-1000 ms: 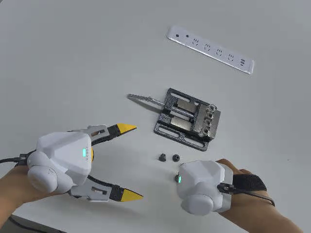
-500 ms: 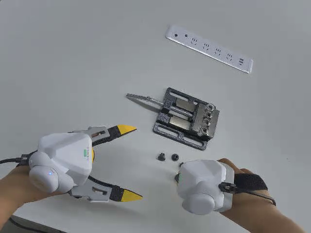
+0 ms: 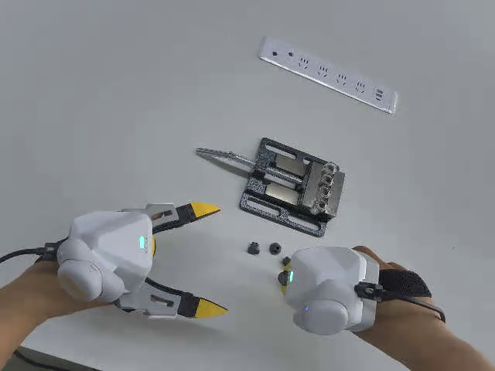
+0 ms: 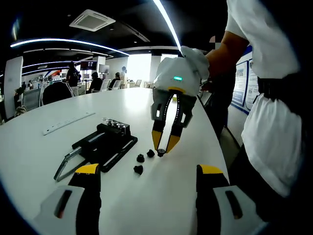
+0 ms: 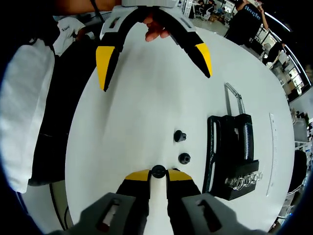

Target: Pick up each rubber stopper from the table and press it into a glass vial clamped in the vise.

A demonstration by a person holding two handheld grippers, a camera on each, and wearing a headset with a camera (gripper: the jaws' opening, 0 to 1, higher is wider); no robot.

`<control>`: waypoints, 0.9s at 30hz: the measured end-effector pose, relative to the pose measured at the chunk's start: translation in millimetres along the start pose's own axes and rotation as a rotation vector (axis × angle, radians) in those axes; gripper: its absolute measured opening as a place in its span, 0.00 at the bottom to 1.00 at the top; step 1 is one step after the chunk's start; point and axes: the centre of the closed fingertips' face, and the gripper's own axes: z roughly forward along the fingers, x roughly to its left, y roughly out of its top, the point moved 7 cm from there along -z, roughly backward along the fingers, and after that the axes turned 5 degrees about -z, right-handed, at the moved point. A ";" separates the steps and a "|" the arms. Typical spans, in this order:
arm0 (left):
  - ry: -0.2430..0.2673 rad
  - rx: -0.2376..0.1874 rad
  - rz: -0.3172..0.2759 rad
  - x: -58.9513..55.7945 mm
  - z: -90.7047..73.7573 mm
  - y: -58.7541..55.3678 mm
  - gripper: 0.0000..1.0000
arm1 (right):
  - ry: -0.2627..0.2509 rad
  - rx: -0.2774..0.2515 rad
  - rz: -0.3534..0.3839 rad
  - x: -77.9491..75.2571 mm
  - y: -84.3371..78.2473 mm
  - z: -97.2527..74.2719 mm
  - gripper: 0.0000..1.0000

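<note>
Here, the left gripper (image 3: 207,258) hovers at the near left, jaws spread wide and holding nothing. Two loose stoppers (image 3: 253,249) lie on the white table (image 3: 116,116), just left of the right gripper (image 4: 164,145), whose jaws pinch a third stopper (image 5: 158,171). Farther off, the vise (image 3: 290,189) clamps a row of vials (image 3: 325,185).

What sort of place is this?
Probably an open-plan lab or office: a large white table carrying a small black metal vise and a white power strip, with ceiling strip lights and people in the background.
</note>
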 end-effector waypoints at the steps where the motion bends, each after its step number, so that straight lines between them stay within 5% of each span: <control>1: -0.006 0.001 0.000 0.4 2.0 -0.8 0.78 | -0.001 0.000 0.002 -0.8 -0.2 -1.6 0.12; 27: -0.060 -0.007 0.029 8.2 22.1 16.5 0.78 | -0.039 -0.008 0.054 -29.0 -13.1 -35.5 0.11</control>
